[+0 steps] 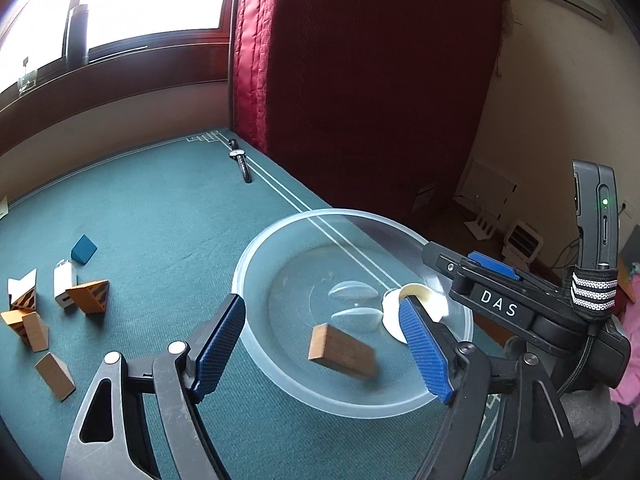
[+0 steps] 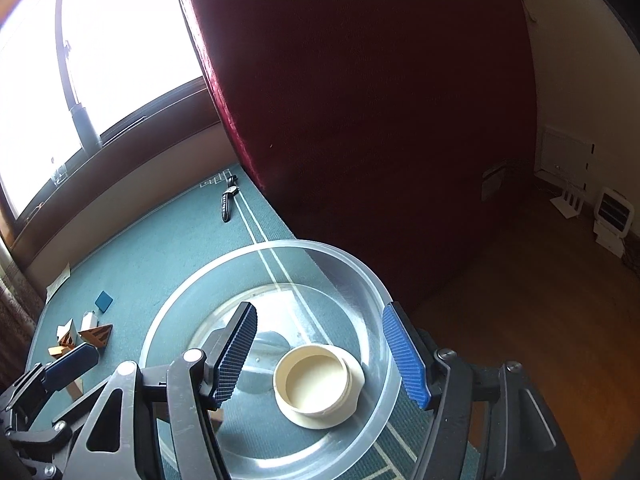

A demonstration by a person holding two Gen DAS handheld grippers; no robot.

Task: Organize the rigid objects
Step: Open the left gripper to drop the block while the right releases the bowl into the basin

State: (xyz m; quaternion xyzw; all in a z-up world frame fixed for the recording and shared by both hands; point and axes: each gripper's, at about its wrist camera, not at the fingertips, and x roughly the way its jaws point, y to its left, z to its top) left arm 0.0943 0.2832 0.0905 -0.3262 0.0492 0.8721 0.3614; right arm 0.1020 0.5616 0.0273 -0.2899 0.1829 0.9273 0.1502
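Note:
A clear plastic bowl [image 1: 256, 248] stands on the green mat. A brown wooden block [image 1: 342, 350] shows blurred inside it, below and between the blue pads of my left gripper [image 1: 320, 300], which is open and touches nothing. A cream round lid [image 2: 316, 384] lies in the bowl [image 2: 168, 312] near its right side. My right gripper [image 2: 320, 308] hovers open above the lid, its pads apart from it. In the left wrist view the right gripper [image 1: 448, 256] reaches over the bowl's right rim.
Several loose blocks lie on the mat at the left: a blue wedge [image 1: 84, 250], a white block [image 1: 65, 284], an orange triangular piece [image 1: 90, 296] and a tan block [image 1: 54, 376]. A wristwatch [image 1: 240, 164] lies at the far edge by the red curtain [image 1: 360, 80].

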